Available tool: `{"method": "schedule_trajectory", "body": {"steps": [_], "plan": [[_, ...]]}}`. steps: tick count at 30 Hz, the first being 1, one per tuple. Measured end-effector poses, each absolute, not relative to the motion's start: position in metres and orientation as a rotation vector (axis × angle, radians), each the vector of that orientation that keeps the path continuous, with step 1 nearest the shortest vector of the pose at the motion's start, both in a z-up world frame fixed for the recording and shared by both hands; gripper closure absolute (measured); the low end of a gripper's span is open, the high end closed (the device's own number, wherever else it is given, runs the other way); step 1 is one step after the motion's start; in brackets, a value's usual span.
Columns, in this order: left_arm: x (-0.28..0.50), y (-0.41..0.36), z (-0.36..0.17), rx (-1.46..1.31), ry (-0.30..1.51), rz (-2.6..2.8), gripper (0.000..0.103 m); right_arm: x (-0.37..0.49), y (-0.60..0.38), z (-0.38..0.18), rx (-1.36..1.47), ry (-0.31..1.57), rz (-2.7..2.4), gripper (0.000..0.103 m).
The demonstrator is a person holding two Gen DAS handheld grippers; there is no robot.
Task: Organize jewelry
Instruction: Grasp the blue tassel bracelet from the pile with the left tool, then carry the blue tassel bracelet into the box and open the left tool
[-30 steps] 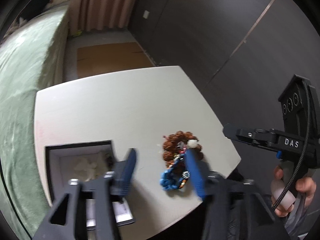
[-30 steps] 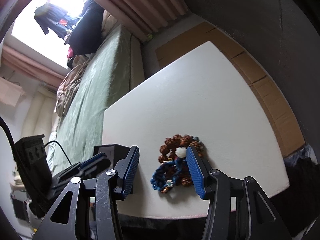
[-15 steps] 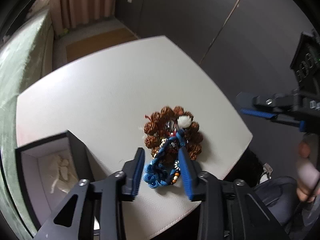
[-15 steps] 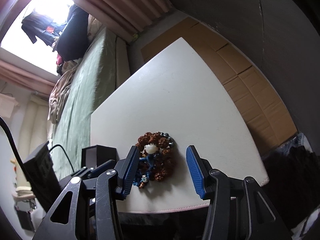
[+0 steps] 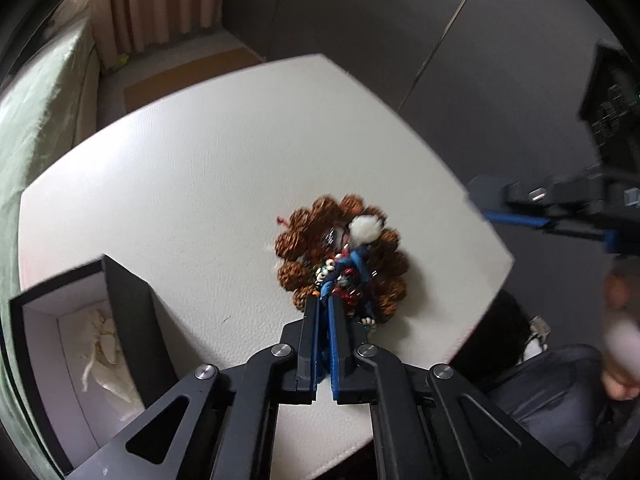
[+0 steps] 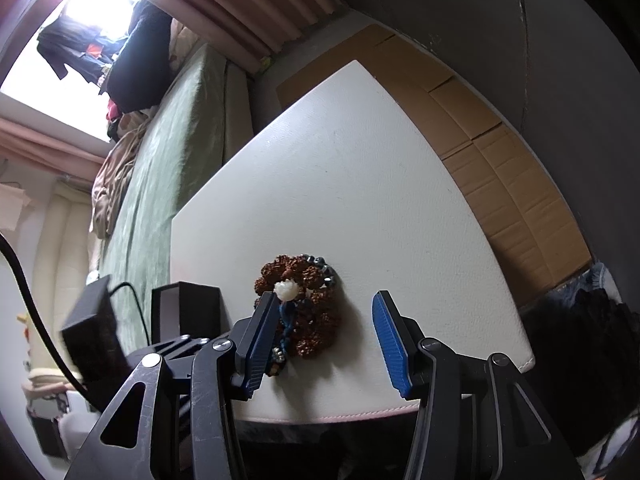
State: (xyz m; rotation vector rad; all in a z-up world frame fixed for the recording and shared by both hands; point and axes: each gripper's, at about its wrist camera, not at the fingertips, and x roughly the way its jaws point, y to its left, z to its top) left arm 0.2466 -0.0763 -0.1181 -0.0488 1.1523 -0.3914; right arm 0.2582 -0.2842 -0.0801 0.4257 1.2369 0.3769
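A heap of jewelry lies near the front edge of the white table [image 5: 200, 168]: a brown seed-bead bracelet [image 5: 324, 210], a blue braided cord bracelet [image 5: 356, 258] with a white flower bead [image 5: 366, 228], and small dark beads [image 6: 324, 266]. My left gripper [image 5: 324, 304] points steeply down at the heap's near side and is shut on the blue cord. My right gripper [image 6: 324, 296] hovers open over the same heap [image 6: 316, 320]; its left finger overlaps the pile and its pads press on nothing.
An open black box [image 5: 124, 304] with a white lining and a crumpled pale cloth stands at the table's left. A green bed [image 6: 168, 168] lies beyond, cardboard [image 6: 500, 168] covers the floor, and dark panels stand behind. A person's hand [image 5: 620, 364] holds the right gripper.
My left gripper came down over the heap and its jaws closed on the blue cord. The right gripper shifted slightly, so the heap now sits by its left finger; its opening is unchanged.
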Motion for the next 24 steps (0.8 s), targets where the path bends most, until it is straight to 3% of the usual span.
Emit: {"method": "schedule_trajectory", "body": {"steps": [24], "plan": [[0.225,0.024,-0.053,-0.231,0.959,-0.231,0.099,0.272,-0.214,-0.114,0.141,1.294,0.384,0.055]]}}
